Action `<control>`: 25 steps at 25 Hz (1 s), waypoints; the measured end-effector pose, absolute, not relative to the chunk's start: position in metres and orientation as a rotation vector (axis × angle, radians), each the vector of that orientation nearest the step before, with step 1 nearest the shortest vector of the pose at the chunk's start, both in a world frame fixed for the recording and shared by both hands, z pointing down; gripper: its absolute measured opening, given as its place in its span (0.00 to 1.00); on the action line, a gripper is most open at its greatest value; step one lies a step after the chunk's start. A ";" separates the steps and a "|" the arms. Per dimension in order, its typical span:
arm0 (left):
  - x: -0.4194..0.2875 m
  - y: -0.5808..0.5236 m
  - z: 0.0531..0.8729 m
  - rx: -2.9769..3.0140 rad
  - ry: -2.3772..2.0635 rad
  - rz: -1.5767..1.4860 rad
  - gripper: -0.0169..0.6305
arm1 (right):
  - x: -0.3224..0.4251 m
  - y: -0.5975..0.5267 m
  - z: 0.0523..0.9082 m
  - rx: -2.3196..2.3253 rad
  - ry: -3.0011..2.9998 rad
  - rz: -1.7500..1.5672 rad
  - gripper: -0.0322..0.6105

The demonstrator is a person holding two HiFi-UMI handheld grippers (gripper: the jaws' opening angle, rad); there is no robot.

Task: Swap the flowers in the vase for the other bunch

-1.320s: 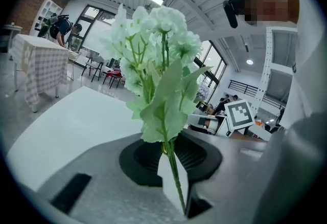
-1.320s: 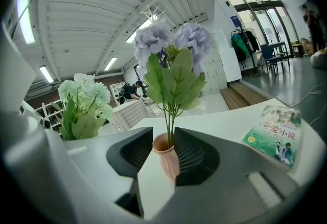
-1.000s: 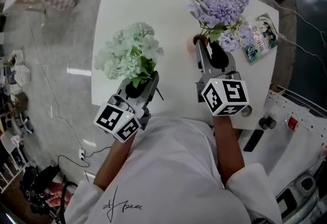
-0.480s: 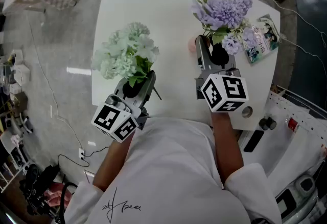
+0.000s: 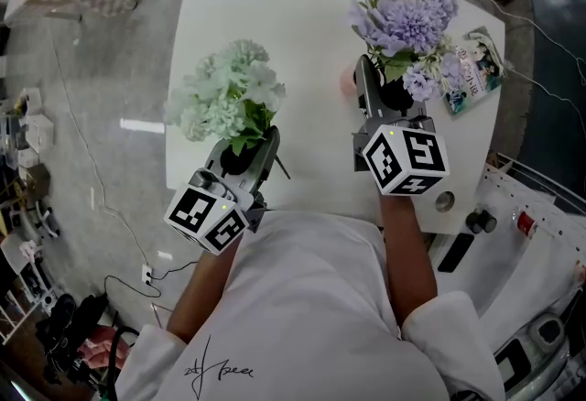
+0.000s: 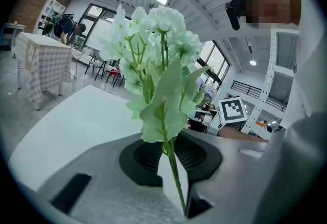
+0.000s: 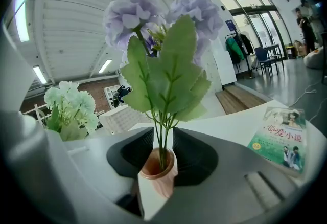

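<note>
A pale green bunch (image 5: 229,97) stands up from my left gripper (image 5: 249,147), which is shut on its thin stem (image 6: 172,166), held above the near left part of the white table (image 5: 275,15). A purple bunch (image 5: 407,19) stands in a small pink vase (image 7: 159,169) on the table's right side. My right gripper (image 5: 380,92) reaches around it. Its jaws have just been closing, with the purple stems (image 7: 162,141) and the vase rim between them and a gap showing beside the stems. In the head view only a sliver of the vase (image 5: 349,81) shows left of the jaw.
A booklet (image 5: 476,70) lies at the table's right edge, just beyond the purple bunch. A white bench with knobs and a red button (image 5: 522,221) stands to the right of the person. Cables trail over the grey floor at left.
My right gripper has edged a little farther onto the table, and the purple bunch now leans slightly more to the right. The left gripper and green bunch have hardly shifted.
</note>
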State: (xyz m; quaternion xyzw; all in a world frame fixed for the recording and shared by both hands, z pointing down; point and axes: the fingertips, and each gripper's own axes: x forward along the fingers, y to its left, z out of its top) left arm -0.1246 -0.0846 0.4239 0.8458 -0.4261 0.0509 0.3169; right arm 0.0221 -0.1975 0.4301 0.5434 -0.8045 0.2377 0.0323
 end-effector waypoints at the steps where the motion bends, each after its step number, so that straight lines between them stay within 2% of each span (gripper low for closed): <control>1: -0.124 -0.085 0.424 2.226 -1.122 0.134 0.12 | 0.022 -0.198 0.430 1.671 -2.477 0.732 0.23; 14: -0.125 -0.084 0.425 2.225 -1.122 0.128 0.12 | 0.022 -0.196 0.430 1.655 -2.488 0.722 0.12; 25: -0.126 -0.081 0.422 2.229 -1.126 0.120 0.12 | 0.025 -0.196 0.423 1.663 -2.508 0.729 0.11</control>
